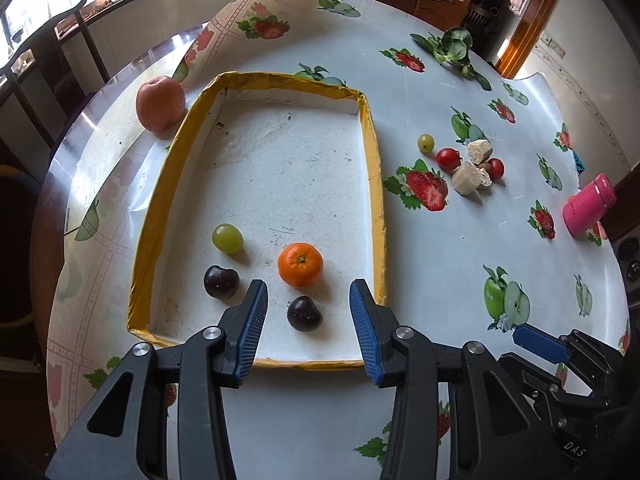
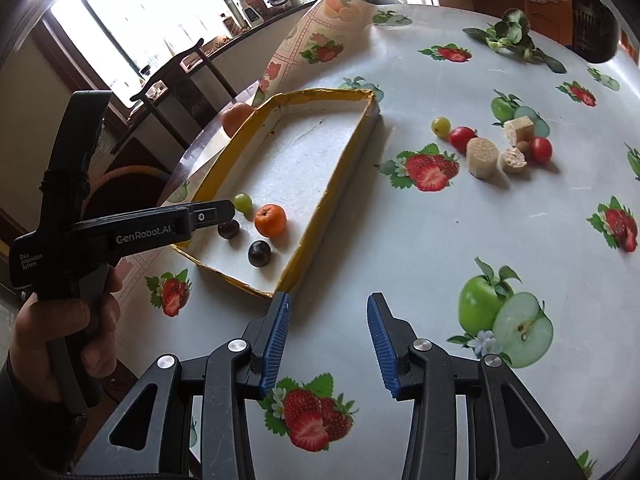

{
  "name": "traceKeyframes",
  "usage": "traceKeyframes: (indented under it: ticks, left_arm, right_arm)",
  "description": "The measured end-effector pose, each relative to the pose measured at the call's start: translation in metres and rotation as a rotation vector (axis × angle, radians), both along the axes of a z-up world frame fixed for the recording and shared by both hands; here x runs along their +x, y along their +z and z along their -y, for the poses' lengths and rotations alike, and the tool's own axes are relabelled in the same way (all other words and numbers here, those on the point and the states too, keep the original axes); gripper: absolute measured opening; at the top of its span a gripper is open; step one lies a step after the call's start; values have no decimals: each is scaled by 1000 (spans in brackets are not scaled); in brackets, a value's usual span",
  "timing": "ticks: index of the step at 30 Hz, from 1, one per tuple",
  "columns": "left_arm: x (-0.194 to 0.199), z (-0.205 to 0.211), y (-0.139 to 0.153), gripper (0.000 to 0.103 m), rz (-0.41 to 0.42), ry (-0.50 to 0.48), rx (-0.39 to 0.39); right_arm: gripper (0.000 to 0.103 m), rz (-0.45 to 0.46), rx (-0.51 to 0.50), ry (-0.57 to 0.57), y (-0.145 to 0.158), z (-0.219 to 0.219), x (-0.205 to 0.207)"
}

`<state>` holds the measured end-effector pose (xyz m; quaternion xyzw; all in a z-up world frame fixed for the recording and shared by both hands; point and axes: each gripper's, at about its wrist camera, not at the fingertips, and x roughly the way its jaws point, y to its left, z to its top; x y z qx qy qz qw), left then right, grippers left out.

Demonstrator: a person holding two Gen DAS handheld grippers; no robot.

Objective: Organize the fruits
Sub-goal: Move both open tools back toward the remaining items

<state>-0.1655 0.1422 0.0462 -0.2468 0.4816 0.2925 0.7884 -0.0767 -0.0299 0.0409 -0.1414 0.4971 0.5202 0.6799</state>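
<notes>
A yellow-rimmed white tray (image 1: 378,168) (image 2: 332,192) holds a green grape (image 1: 227,237) (image 2: 243,202), a mandarin (image 1: 300,265) (image 2: 271,220) and two dark plums (image 1: 221,281) (image 1: 305,313) (image 2: 259,253). My left gripper (image 1: 308,296) is open and empty above the tray's near end, a plum between its fingers. My right gripper (image 2: 329,312) is open and empty over the cloth, right of the tray. Outside the tray lie an apple (image 1: 160,103) (image 2: 237,117), a green grape (image 1: 425,142) (image 2: 441,126) and two cherry tomatoes (image 1: 447,158) (image 1: 496,168) (image 2: 463,138).
Pale foam-like chunks (image 1: 468,178) (image 2: 481,157) lie among the tomatoes. Leafy greens (image 1: 454,50) (image 2: 512,34) lie at the far side. A pink bottle (image 1: 589,204) lies at the right edge. The fruit-print cloth (image 2: 440,240) curls up behind the tray. A chair (image 2: 180,80) stands beyond.
</notes>
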Motion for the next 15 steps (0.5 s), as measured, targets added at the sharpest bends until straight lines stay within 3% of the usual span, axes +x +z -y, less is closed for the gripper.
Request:
traceKeyframes:
  ticks: [15]
  left_arm:
    - [26,60,12,40,-5,-84,-3]
  right_arm:
    - [43,-26,6,-170,-11,92,53]
